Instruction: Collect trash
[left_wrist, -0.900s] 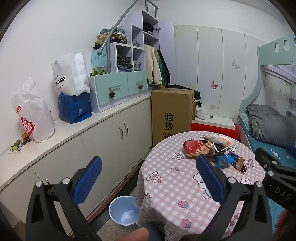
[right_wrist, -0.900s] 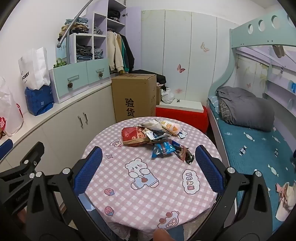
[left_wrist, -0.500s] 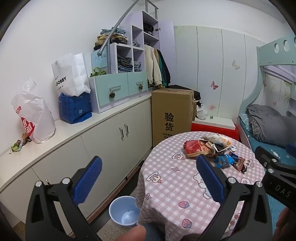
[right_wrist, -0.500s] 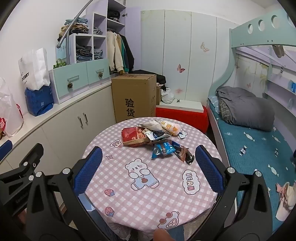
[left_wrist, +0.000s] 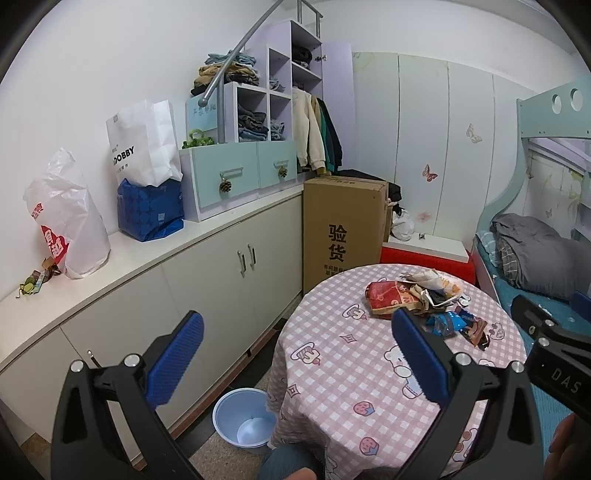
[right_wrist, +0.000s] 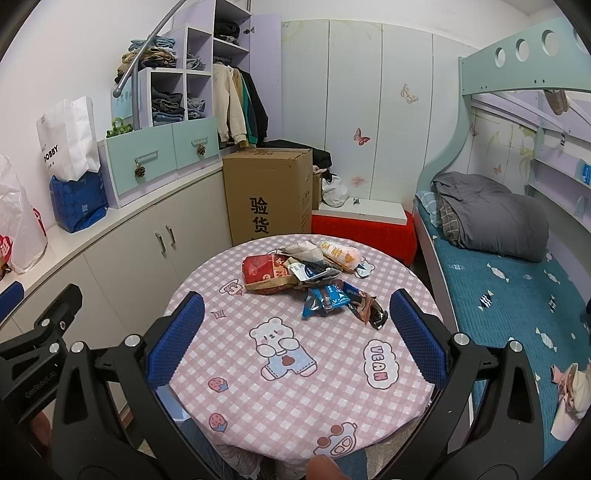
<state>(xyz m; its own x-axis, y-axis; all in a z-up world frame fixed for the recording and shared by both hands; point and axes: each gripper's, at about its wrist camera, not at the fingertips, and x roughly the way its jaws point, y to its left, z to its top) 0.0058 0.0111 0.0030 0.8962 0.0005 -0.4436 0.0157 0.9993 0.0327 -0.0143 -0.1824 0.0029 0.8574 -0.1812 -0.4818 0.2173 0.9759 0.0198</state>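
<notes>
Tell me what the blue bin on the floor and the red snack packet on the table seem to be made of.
The round light-blue bin looks like smooth moulded plastic: uniform colour, soft sheen inside. The red snack packet looks like glossy printed plastic film, creased and crumpled; a foil lining cannot be ruled out.

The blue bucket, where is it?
In the left wrist view, the blue bucket stands on the floor, between the round table and the white cabinets.

Pink-and-white checked tablecloth (right_wrist: 295, 373), cartoon bear print.
Red (right_wrist: 264, 271), blue (right_wrist: 325, 301) and orange-white wrappers (right_wrist: 338, 253); pale blue bin (left_wrist: 243, 421); brown box (right_wrist: 267, 192); teal bedsheet (right_wrist: 506, 295); blue gripper pads (right_wrist: 175, 341).
</notes>
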